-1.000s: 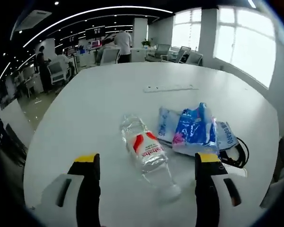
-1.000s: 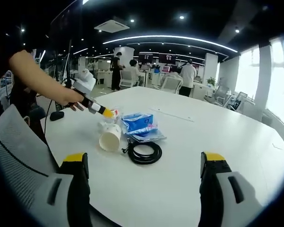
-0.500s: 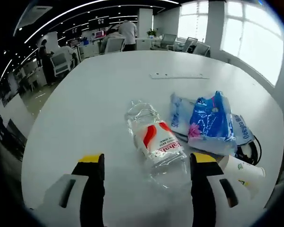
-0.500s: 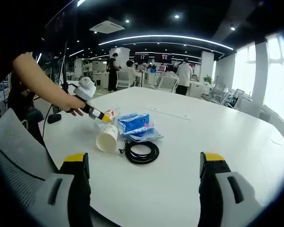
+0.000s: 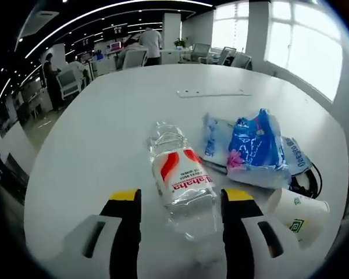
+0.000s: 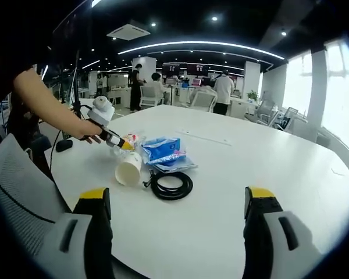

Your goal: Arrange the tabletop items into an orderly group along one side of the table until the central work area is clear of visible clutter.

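Note:
A clear plastic bottle (image 5: 180, 174) with a red and white label lies on its side on the white table (image 5: 116, 128). My left gripper (image 5: 181, 199) is open, its yellow-tipped jaws close on either side of the bottle's near end. To its right lie a blue tissue pack (image 5: 253, 148), a paper cup (image 5: 296, 215) on its side and a black cable (image 5: 307, 180). In the right gripper view my right gripper (image 6: 175, 196) hangs open and empty over the table's near part, short of the cable coil (image 6: 170, 185), cup (image 6: 128, 170) and tissue pack (image 6: 161, 150).
A long white strip (image 5: 212, 92) lies farther out on the table. A grey chair (image 6: 17, 186) stands at the table's left edge in the right gripper view, where a person's arm (image 6: 46, 99) holds the left gripper (image 6: 119, 141). Desks, chairs and people fill the office behind.
My left gripper's jaws have narrowed and moved in around the bottle's near end. The right gripper has stayed almost still and open.

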The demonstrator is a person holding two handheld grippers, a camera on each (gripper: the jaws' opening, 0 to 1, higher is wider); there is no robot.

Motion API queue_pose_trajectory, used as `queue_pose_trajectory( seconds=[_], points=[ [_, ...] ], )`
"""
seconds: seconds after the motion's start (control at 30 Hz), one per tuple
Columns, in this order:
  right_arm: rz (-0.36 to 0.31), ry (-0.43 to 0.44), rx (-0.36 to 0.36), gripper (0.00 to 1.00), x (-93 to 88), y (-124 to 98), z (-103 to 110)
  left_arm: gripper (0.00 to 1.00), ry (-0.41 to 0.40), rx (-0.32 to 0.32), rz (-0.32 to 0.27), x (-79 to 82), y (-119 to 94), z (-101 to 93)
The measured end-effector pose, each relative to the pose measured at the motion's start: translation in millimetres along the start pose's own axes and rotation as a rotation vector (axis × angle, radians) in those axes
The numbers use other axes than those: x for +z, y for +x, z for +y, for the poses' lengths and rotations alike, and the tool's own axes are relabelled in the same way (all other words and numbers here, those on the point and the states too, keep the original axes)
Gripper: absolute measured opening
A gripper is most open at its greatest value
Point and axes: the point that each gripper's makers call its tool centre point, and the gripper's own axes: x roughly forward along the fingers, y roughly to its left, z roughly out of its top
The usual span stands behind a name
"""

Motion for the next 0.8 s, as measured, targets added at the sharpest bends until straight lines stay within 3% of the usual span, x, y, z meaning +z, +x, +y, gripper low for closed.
queue_pose_trajectory(
  seconds=[0.23, 0.4, 0.8],
  points=[
    [0.006, -0.007, 0.002, 0.95, -1.5, -0.1, 0.6, 0.48, 0.035, 0.016, 0.021, -3.4, 2.4, 10.3],
    [0.012, -0.004, -0.005, 0.94, -2.4, -0.2, -0.9, 0.49, 0.086, 0.005, 0.005, 8.1, 10.5, 7.7],
    [0.028, -0.008, -0.015, 0.93, -5.4, 0.1, -2.5, 0.46, 0.081, -0.013, 0.034, 8.7, 21.9, 4.4]
  ],
)
